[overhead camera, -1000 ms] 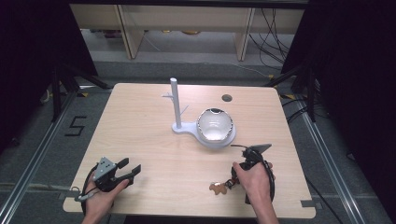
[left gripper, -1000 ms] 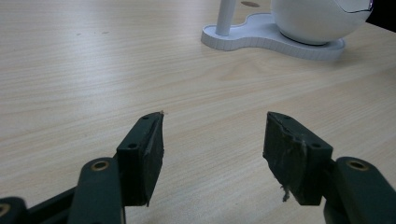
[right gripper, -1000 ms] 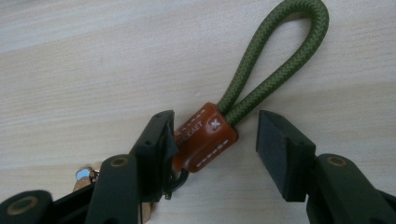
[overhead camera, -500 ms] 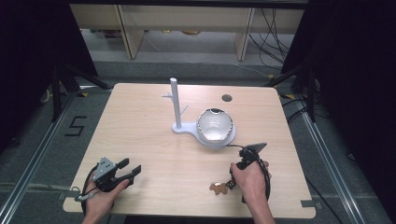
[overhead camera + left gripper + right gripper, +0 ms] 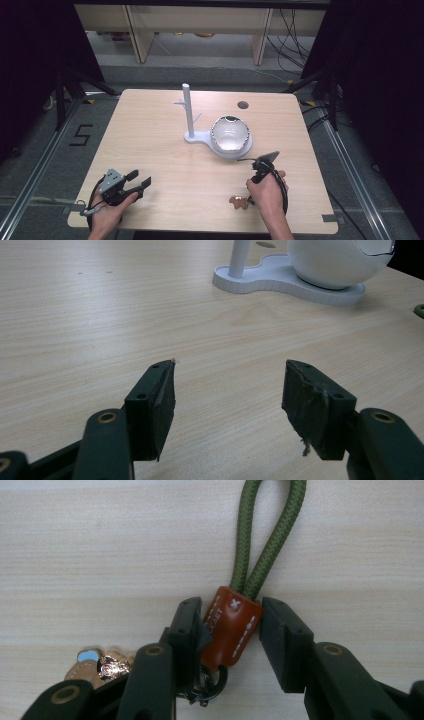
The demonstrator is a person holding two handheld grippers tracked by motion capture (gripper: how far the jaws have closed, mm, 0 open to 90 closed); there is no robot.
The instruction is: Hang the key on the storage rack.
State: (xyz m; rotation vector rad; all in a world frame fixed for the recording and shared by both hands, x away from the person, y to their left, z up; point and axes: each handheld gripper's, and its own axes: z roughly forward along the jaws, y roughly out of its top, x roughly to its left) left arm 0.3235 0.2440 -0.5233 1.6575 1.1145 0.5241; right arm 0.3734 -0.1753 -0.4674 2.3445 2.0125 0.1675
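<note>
A keychain lies near the table's front right. Its brown leather tab (image 5: 231,627) carries a green cord loop (image 5: 267,535) on one end and a ring with gold charms (image 5: 102,664) on the other. My right gripper (image 5: 231,630) points down at it. Its jaws have just been closing, and both pads now touch the sides of the tab. In the high view the charms (image 5: 239,202) show beside the right hand (image 5: 265,189). My left gripper (image 5: 140,178) rests at the front left, open with nothing between its fingers (image 5: 155,405).
A white stand (image 5: 200,137) sits mid-table, with an upright post (image 5: 187,107) and a round white bowl (image 5: 230,134) on its base. A small dark hole (image 5: 243,105) marks the table's far side. The table's front edge lies close behind both hands.
The right gripper's jaws have narrowed from wide apart to closed around the keychain's tab, and the hand has shifted slightly. The left gripper has stayed where it was.
</note>
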